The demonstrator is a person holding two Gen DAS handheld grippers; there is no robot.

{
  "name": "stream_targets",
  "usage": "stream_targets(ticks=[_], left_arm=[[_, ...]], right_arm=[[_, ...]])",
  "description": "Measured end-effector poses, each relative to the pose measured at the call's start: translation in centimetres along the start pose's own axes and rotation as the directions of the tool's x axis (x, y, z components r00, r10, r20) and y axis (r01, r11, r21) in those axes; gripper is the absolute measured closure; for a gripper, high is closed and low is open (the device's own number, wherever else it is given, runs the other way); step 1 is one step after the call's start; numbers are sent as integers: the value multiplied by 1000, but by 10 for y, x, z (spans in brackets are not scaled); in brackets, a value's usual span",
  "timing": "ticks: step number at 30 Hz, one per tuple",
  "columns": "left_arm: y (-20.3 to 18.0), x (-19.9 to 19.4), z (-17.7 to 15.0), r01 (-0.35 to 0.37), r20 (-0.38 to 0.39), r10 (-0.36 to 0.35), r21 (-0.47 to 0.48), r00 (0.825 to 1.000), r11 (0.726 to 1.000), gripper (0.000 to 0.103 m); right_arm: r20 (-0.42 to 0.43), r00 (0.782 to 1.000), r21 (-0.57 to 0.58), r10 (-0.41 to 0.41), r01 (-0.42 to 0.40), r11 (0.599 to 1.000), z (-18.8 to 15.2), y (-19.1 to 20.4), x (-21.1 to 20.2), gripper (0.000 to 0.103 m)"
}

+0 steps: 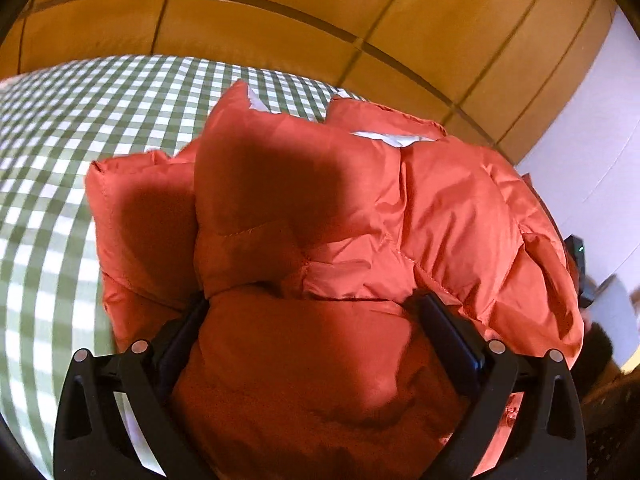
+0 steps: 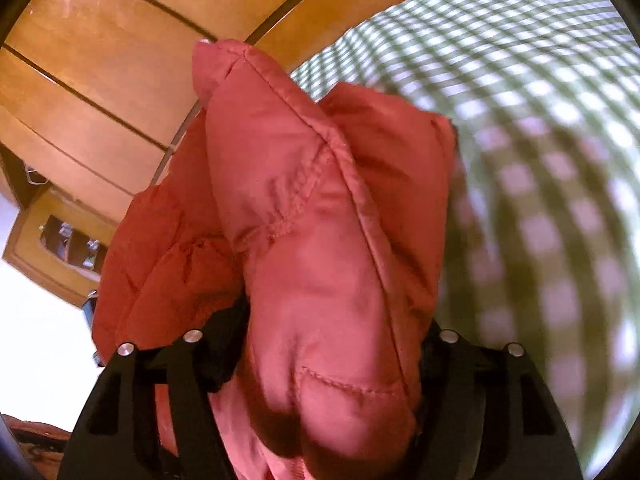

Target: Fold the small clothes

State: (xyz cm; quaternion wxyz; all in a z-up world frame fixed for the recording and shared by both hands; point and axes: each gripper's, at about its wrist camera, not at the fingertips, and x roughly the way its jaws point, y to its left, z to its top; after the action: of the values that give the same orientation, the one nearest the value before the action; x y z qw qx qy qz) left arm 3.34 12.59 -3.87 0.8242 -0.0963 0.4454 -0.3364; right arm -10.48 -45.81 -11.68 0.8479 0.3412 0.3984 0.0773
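Left tongs (image 1: 316, 300): both fingers pressed into a thick fold of the jacket (image 1: 320, 208), the puffy orange-red fabric bulging up between them and filling the gap; the right finger pad (image 1: 452, 332) is visible against the cloth, the left one mostly buried in it. Left tongs therefore clamped on the jacket. Ahead of these tongs the jacket lies bunched in quilted panels, with slivers of pale lining (image 1: 384, 138) showing at its far edge. The jacket rests on a bed (image 1: 60, 140) covered in green-and-white check, which extends to the left of and beyond the tongs. Behind the bed stands a wooden wardrobe (image 1: 280, 12) with dark seams between panels. Right tongs (image 2: 332, 328): a seamed, padded edge of the jacket (image 2: 304, 200) runs forward from between the fingers and rises ahead of them, with the stitched hem on top. Fabric packs the whole space between the fingers, so these tongs are also closed on the jacket. More of the jacket hangs to the left of and below the right tongs. The checked bed (image 2: 540, 140) lies to the right of them, blurred. The wardrobe (image 2: 100, 80) sits ahead and left, and a small wooden cabinet (image 2: 60, 248) with a glazed opening is lower left; its contents are too small to make out.
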Motion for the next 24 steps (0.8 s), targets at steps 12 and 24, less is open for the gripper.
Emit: stream_targets(ticks=[12,24], left_arm=[[27,-41,51,-61,102,72,-107,992,992,4],[-8,-25,89,-140,115,141,-17,983,990,81]], right_arm=[[236,962,-93,-138,164,982,47,53,-7,8],[232,928,-237,-291,344,909,72,101,41,78]])
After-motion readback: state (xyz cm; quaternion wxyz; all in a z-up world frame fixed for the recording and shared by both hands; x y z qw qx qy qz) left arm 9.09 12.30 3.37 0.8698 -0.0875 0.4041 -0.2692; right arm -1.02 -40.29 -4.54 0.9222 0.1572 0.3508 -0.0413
